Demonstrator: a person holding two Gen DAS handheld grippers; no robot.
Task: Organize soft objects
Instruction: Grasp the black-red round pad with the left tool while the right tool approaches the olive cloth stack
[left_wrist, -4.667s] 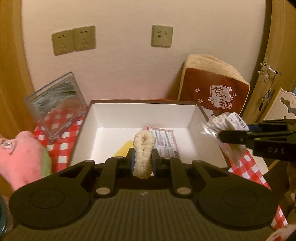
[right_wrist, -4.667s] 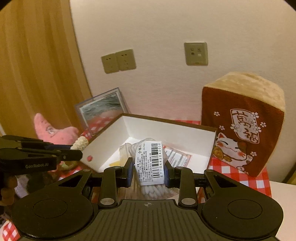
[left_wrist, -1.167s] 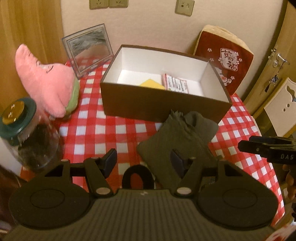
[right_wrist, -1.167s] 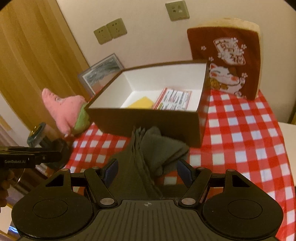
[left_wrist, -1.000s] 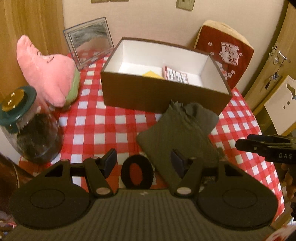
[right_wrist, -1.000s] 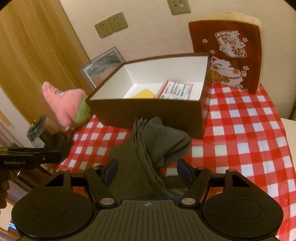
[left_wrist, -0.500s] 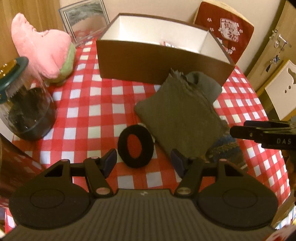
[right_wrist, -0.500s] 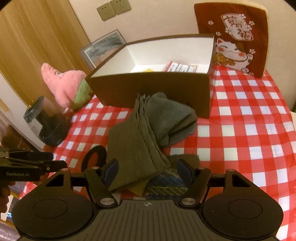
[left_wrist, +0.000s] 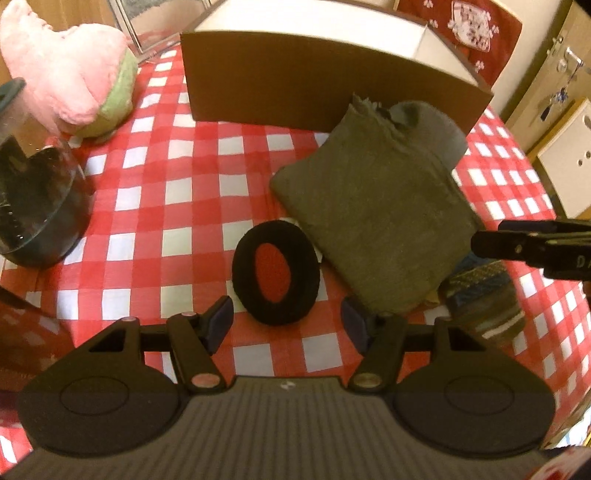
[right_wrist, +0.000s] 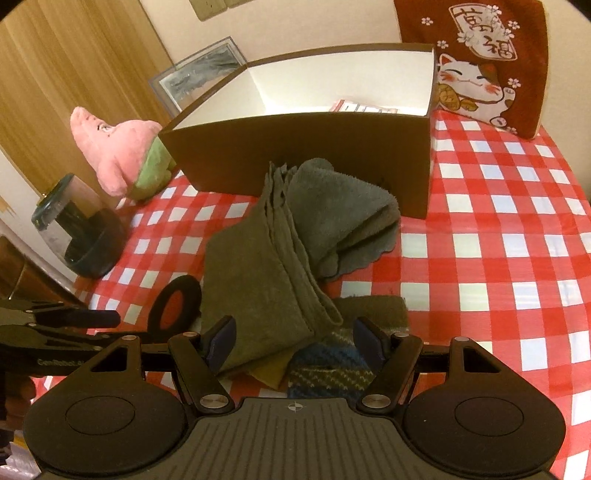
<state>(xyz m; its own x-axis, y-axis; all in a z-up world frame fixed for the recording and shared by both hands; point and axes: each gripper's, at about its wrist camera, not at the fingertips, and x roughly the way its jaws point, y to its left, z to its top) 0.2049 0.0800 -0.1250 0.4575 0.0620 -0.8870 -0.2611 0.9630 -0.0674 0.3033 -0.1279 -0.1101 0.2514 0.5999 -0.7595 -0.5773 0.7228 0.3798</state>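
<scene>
A black ring-shaped soft pad lies on the red checked tablecloth; it also shows in the right wrist view. My left gripper is open and empty, just short of the ring. A folded olive-grey towel lies to the ring's right, in front of the brown box. My right gripper is open and empty, hovering over the near end of the towel and a striped knit piece under it. The box holds a printed packet.
A pink plush and a glass jar stand at the left. A red lucky-cat cushion and a picture frame stand behind the box. The table edge is close at the front and right.
Both grippers let go of their earlier items and pulled back from the box, then dropped lower toward the table. The left one closed in on the black ring, the right one on the towel.
</scene>
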